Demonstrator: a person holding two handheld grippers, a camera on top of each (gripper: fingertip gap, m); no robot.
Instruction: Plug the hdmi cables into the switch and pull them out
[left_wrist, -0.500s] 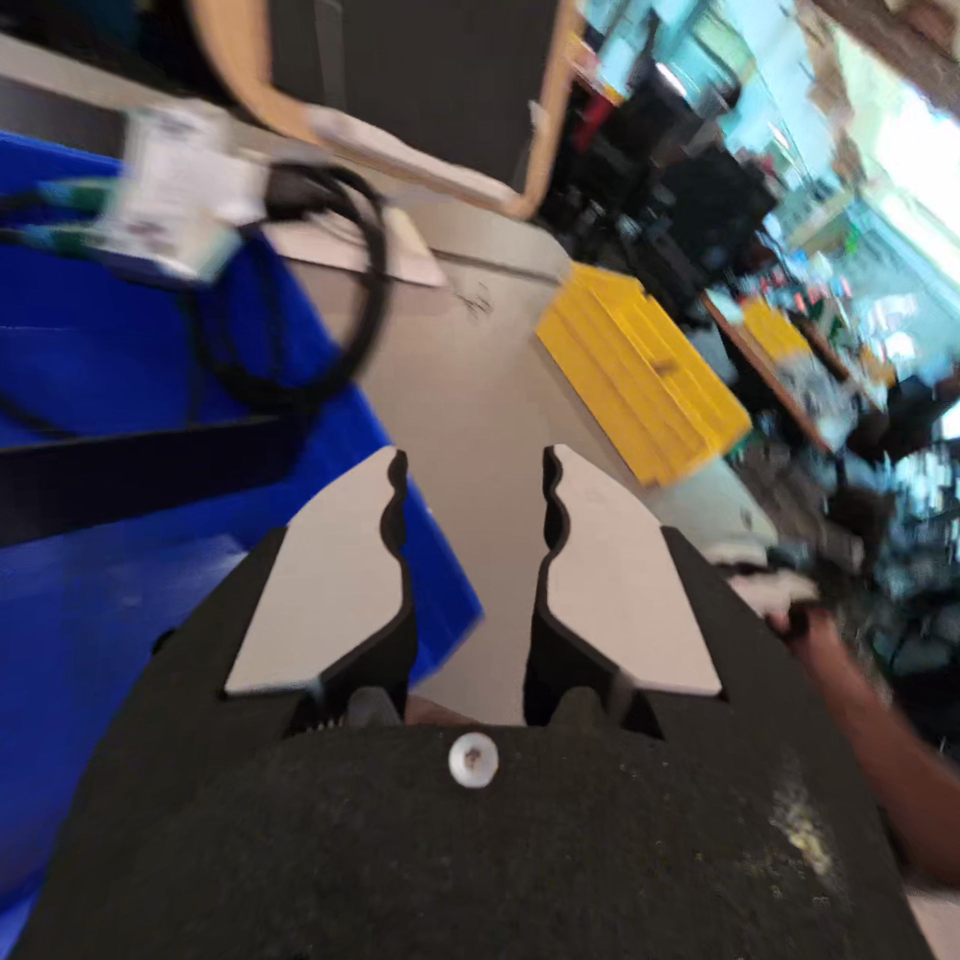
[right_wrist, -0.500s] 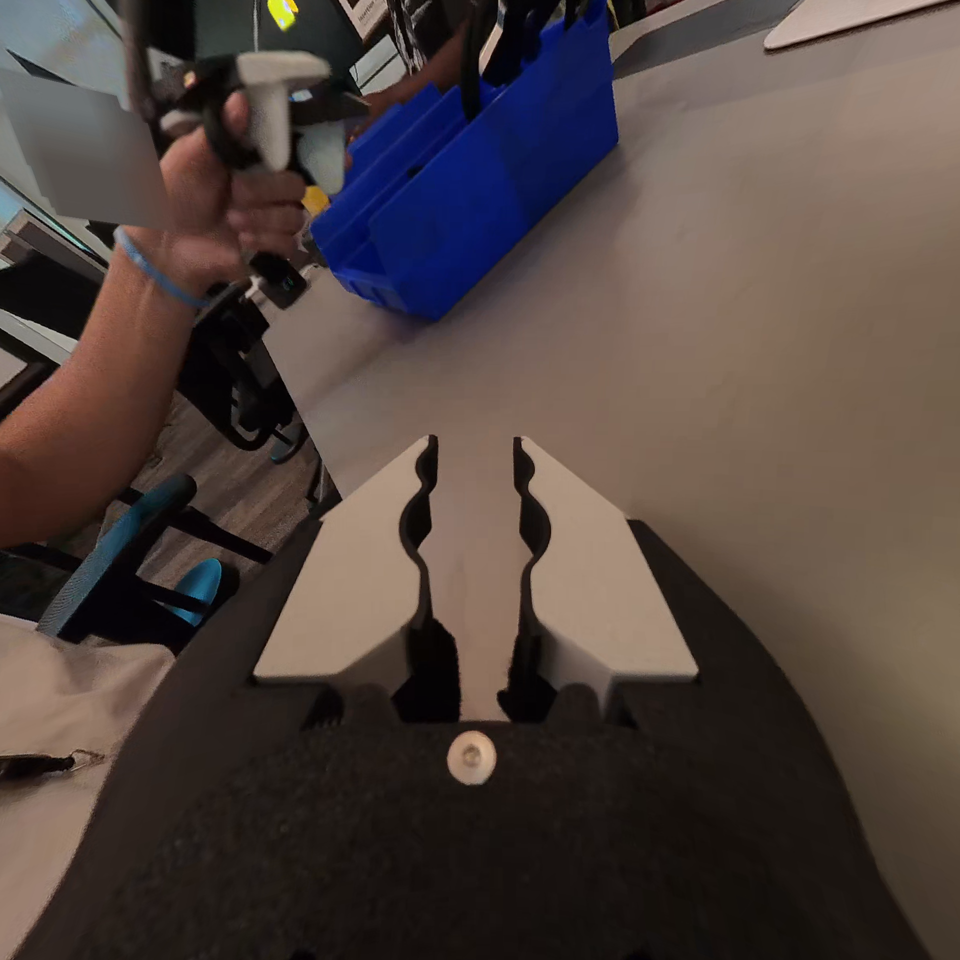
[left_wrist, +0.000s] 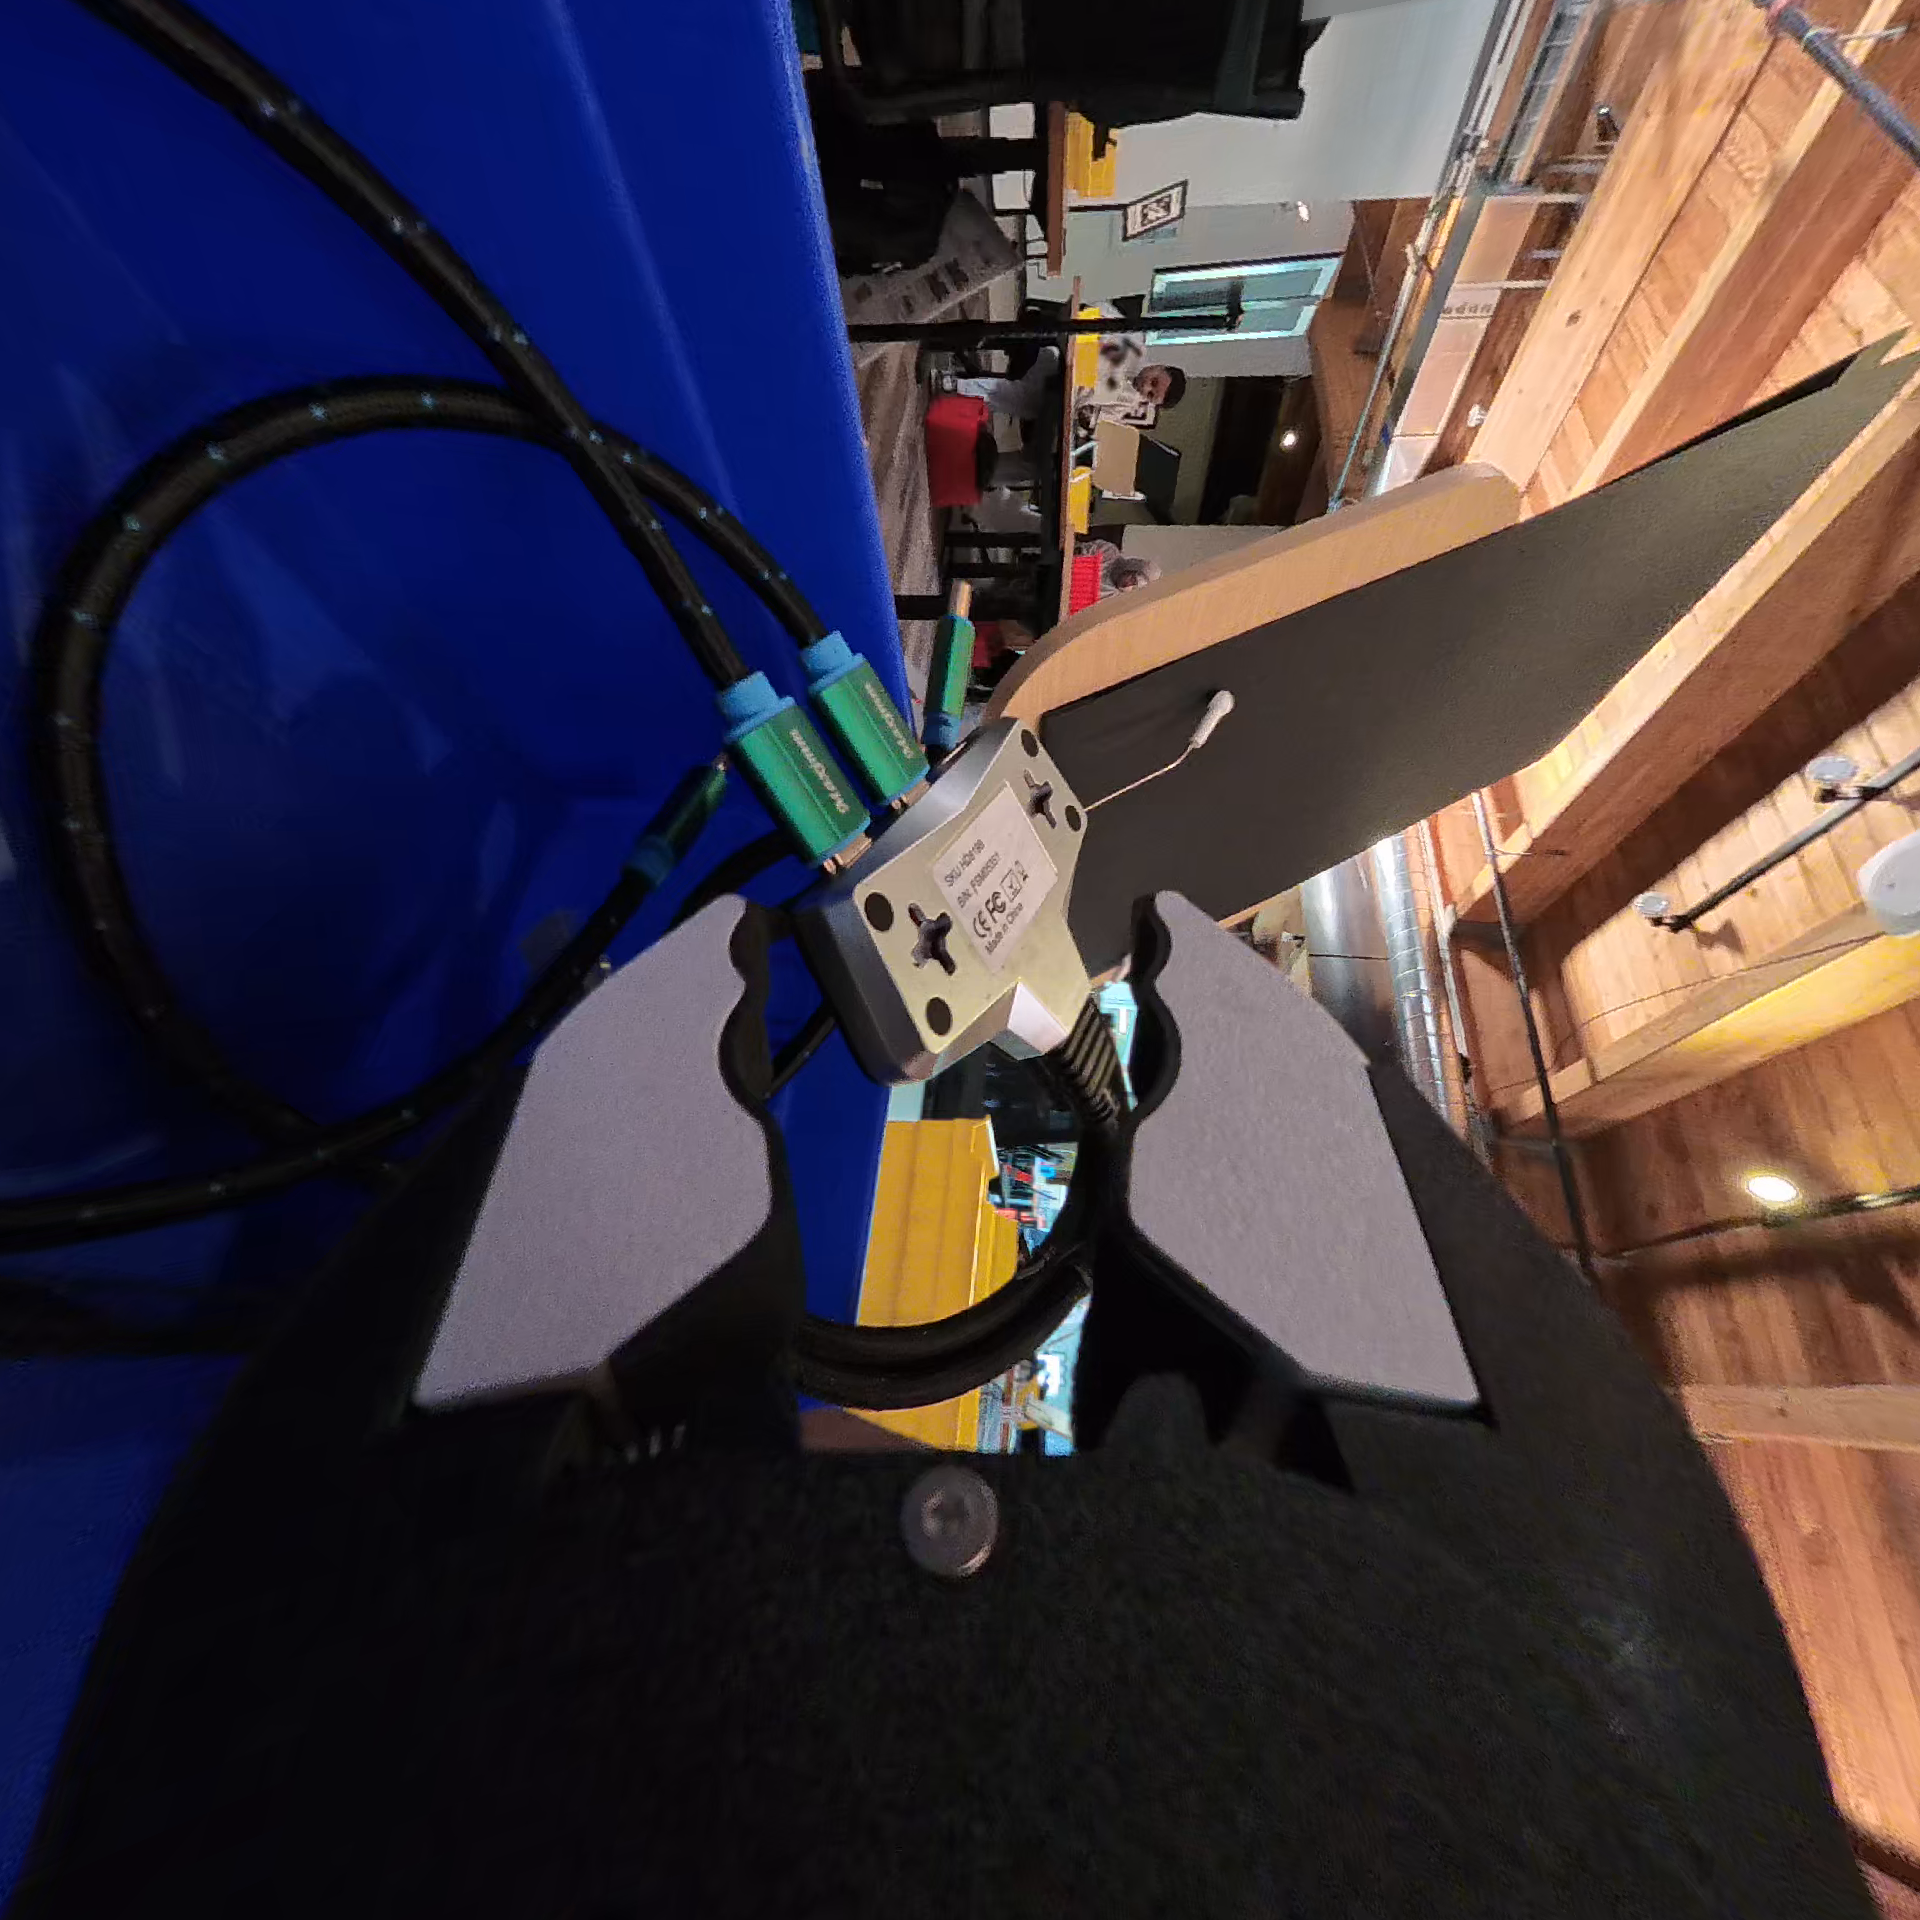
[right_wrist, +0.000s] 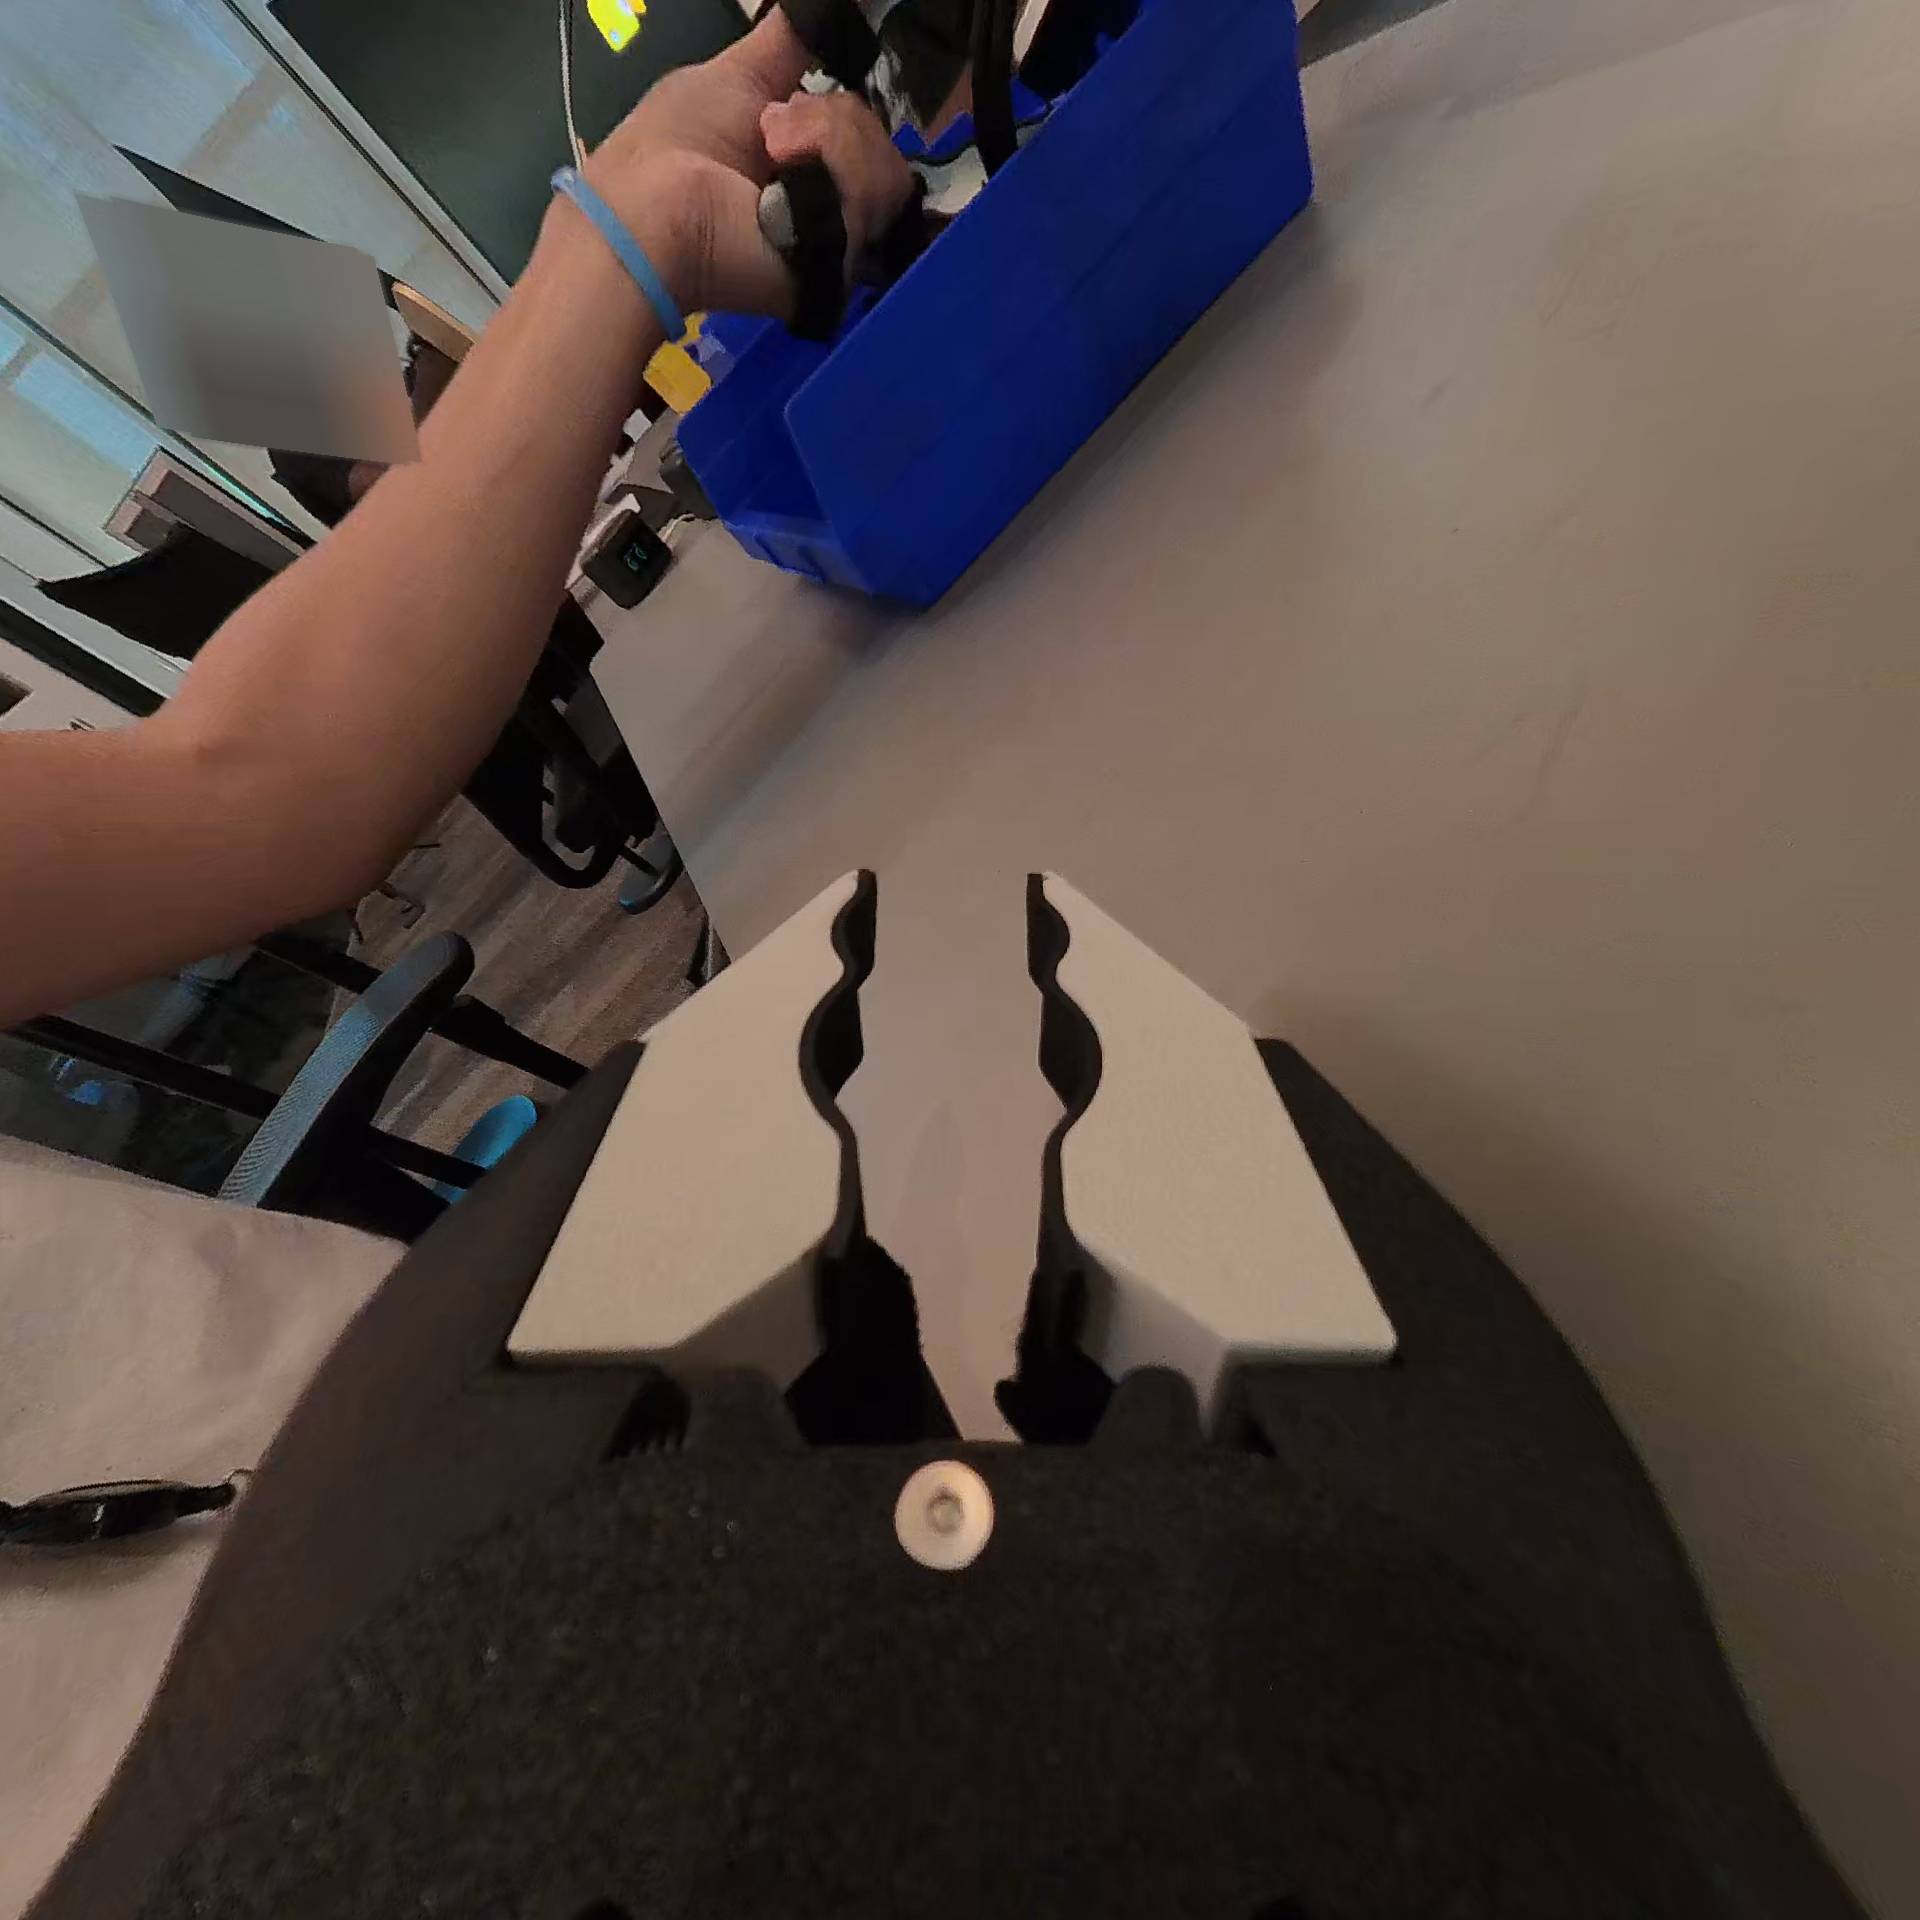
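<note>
The left gripper (left_wrist: 951, 925) is tipped into the blue bin (left_wrist: 436, 312), its grey fingers (left_wrist: 623, 1122) spread wide apart; the switch (left_wrist: 956, 899), a small silver metal box with a white sticker and two cross-shaped mounting slots on the face turned to the camera, sits just beyond the fingertips and partly between them, but whether either finger touches it cannot be told; two green-shelled HDMI plugs (left_wrist: 831, 758) with blue collars are seated side by side in the switch's far edge, and their black braided cables (left_wrist: 343, 416) loop back across the bin's blue wall; a third green plug (left_wrist: 948, 665) stands just behind the switch, and whether it is seated cannot be told; a fourth, darker plug (left_wrist: 681, 810) hangs to the left, apart from the switch; the switch's own thick braided lead (left_wrist: 935, 1340) leaves its near corner and curves down through the gap between the fingers; in the right wrist view the right gripper (right_wrist: 951, 883) hovers low over the grey table (right_wrist: 1507, 675), its fingers parted with nothing between them; well ahead, the blue bin (right_wrist: 1039, 343) rests on the table, and a person's hand (right_wrist: 727, 187) with a blue wristband grips the other tool's handle over the bin.
</note>
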